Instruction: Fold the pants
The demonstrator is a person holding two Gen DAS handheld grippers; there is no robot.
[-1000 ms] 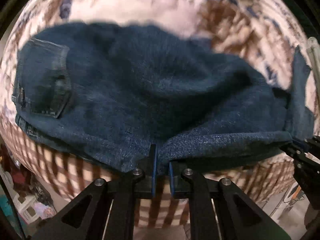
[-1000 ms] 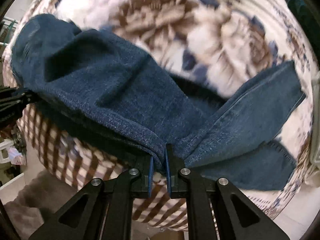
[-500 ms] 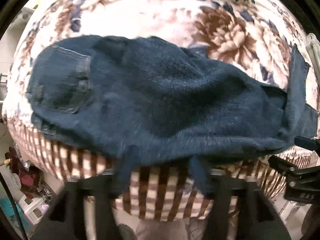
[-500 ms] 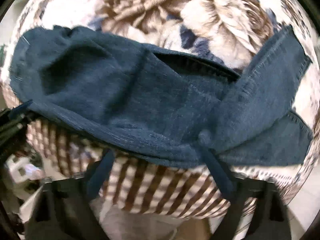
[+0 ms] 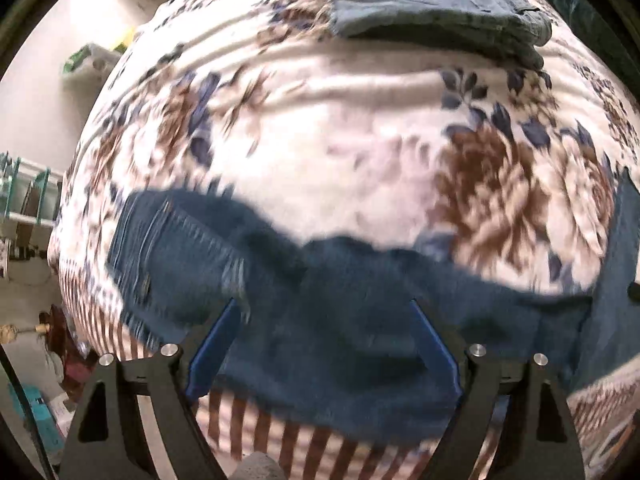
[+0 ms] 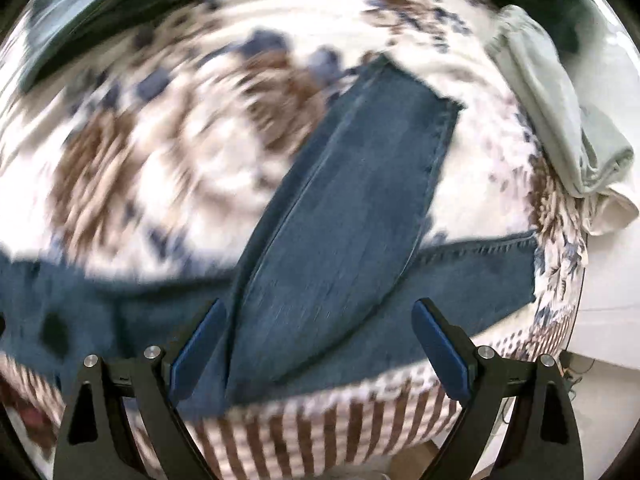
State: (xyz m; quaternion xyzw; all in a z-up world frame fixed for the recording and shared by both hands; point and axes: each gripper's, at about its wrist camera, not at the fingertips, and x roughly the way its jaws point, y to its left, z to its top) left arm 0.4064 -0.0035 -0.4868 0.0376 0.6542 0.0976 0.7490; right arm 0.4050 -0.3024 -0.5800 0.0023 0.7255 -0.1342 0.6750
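Note:
Dark blue jeans [image 5: 328, 320] lie along the near edge of a bed with a flowered blanket [image 5: 340, 140]. Their waist and back pocket [image 5: 172, 248] show at the left of the left wrist view. The left gripper [image 5: 324, 344] hovers above the jeans, its jaws still opening, nothing pinched between the blue pads. In the right wrist view the two legs [image 6: 352, 216] cross, one slanting up to its hem, the other running right. The right gripper [image 6: 320, 348] stands wide open above that crossing, clear of the cloth.
Folded grey-blue jeans [image 5: 436, 4] lie at the far side of the bed, also seen as a dark pile [image 6: 108, 8]. A pale green garment [image 6: 560, 112] rests at the right edge. The blanket's striped border [image 6: 320, 432] hangs over the near edge.
Both grippers were shut on the jeans' near edge a second ago; both have opened and let the cloth drop onto the bed. The left one rose; the right one swung across to the legs.

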